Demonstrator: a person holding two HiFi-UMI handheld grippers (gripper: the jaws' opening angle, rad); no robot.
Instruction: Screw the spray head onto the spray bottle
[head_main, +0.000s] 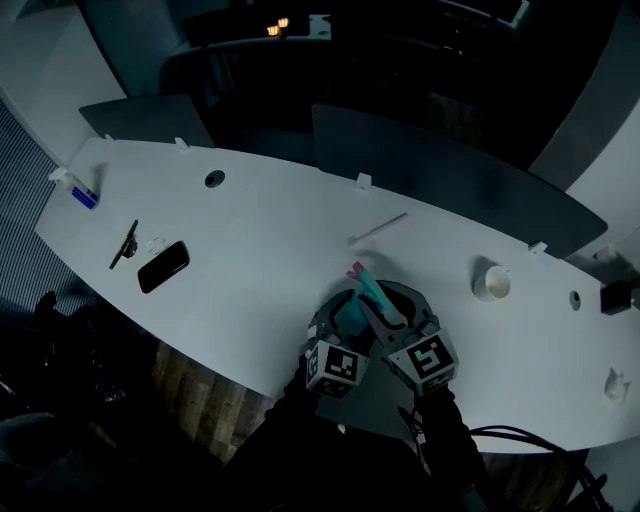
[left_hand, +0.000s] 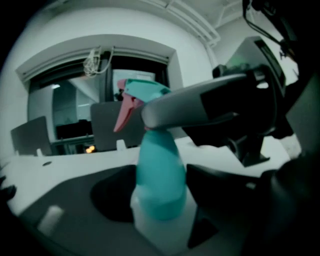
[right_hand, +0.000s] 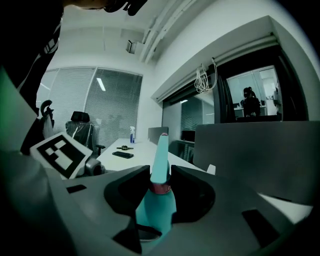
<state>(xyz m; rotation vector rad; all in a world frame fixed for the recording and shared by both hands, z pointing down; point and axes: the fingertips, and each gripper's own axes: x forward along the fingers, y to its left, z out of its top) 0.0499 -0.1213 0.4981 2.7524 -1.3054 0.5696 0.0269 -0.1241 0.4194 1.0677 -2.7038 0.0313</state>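
Both grippers meet over the near edge of the white table (head_main: 250, 250), and the spray bottle (left_hand: 159, 165) is held up between them, off the surface. The left gripper (left_hand: 161, 192) has the bottle's body: its dark jaws stand well spread and press against either side where the teal upper part meets the pale lower part. The bottle stands roughly upright in that grip.

Above it, the right gripper (right_hand: 160, 182) comes in across the top of the bottle. Its jaws are drawn in close and pinch the neck, right at the pink collar under the spray head (right_hand: 160, 150). The teal head rises out of those jaws, its pink trigger pointing away from the person.

The head sits on the bottle's mouth, though the dim views make it hard to say how far it is screwed down.

Around the bottle, the table carries a few loose things. A thin rod (head_main: 378, 228) lies just beyond it. A black phone (head_main: 163, 266) lies well to its left, with a dark tool (head_main: 124, 245) further left, and a small blue bottle (head_main: 84, 196) at the far left end. A white cup (head_main: 492, 283) stands off to the bottle's right.
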